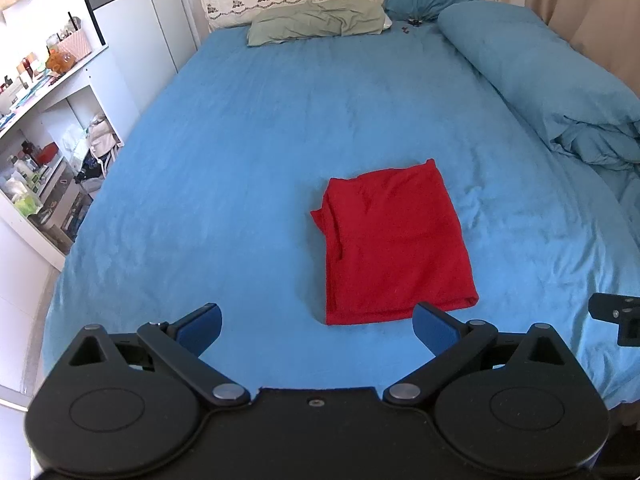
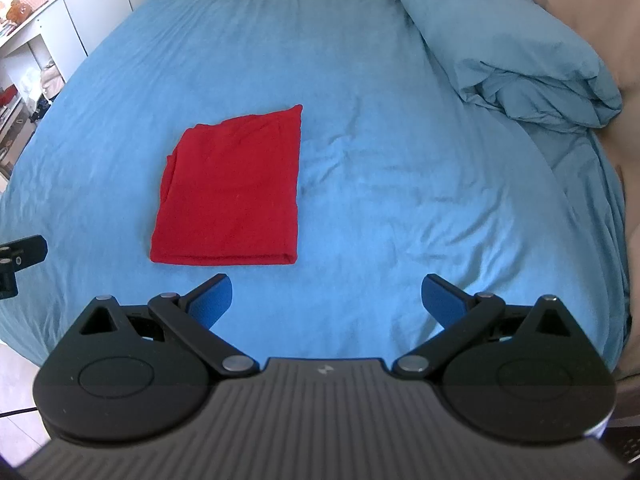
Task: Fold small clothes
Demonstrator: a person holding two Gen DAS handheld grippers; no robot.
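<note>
Both tongs spread wide, empty: left gripper [image 1: 318, 330] hovers at near edge of bed, its right pad just short of red garment's near hem; right gripper [image 2: 326, 300] over bare blue sheet [image 2: 400, 200], garment off to its left. Red garment [image 1: 394, 244] lies folded into a flat rectangle mid-bed, touched by neither. Farther back: rumpled blue duvet [image 2: 520, 60] along right side, green pillow [image 1: 316, 22] at headboard.

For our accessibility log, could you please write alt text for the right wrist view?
A red garment lies folded into a neat rectangle on a blue bed sheet, ahead-left of the open, empty right tool. A rumpled blue duvet lies along the right.
</note>
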